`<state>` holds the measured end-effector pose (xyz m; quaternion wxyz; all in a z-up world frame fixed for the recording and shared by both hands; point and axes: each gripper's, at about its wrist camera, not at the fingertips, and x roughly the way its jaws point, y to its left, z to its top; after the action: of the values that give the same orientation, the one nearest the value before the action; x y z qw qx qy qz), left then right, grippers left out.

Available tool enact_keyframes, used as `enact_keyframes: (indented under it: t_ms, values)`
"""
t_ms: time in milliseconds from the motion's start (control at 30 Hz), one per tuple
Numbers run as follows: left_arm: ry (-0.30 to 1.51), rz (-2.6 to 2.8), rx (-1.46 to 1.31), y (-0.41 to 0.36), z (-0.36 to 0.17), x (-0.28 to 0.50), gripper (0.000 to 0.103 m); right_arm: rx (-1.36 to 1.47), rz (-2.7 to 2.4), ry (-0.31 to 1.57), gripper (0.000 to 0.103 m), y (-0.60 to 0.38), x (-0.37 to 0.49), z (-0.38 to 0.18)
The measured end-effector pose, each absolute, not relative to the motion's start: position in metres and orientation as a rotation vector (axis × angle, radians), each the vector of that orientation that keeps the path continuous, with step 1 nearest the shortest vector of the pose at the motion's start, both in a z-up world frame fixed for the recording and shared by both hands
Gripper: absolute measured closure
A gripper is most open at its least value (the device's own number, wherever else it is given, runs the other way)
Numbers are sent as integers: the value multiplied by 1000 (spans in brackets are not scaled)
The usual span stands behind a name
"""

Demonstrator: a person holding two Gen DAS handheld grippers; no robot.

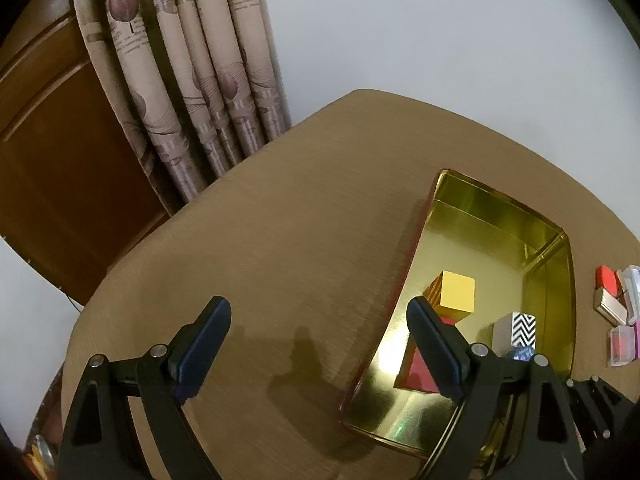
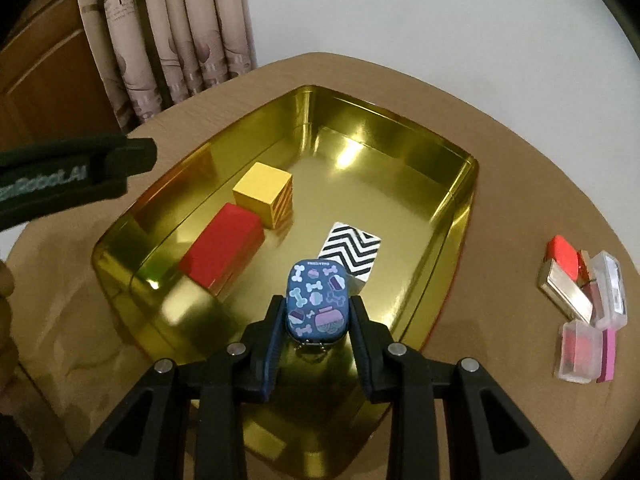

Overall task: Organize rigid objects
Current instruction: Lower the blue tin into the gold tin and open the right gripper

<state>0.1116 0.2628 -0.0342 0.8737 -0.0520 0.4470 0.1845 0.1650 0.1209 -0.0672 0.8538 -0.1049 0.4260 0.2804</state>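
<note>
The blue patterned case [image 2: 317,300] sits clamped between the right gripper's [image 2: 316,322] pads, above the near end of the gold tin [image 2: 466,184]. Ahead of it inside the tin lie a zigzag box [image 2: 354,251], a red box [image 2: 222,246] and a yellow cube [image 2: 262,191]. The left gripper [image 1: 318,322] stands spread wide and holds nothing, its right finger over the tin's left wall.

Your left wrist camera looks steeply down over the bare table [image 1: 248,240], with the gold tin [image 1: 556,280] at the right of its frame. Your right wrist camera sits close above that tin [image 2: 460,208], centred. Both share the yellow cube [image 1: 458,292] [image 2: 262,192] and the curtain [image 1: 192,80] [image 2: 172,32] at upper left.
</note>
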Motion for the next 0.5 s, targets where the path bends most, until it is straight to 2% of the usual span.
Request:
enact_keyframes:
  t_ms: [500]
  values:
    - [939,375,-101,260,-34,111,15,-220,573,878,71,124,168,-68]
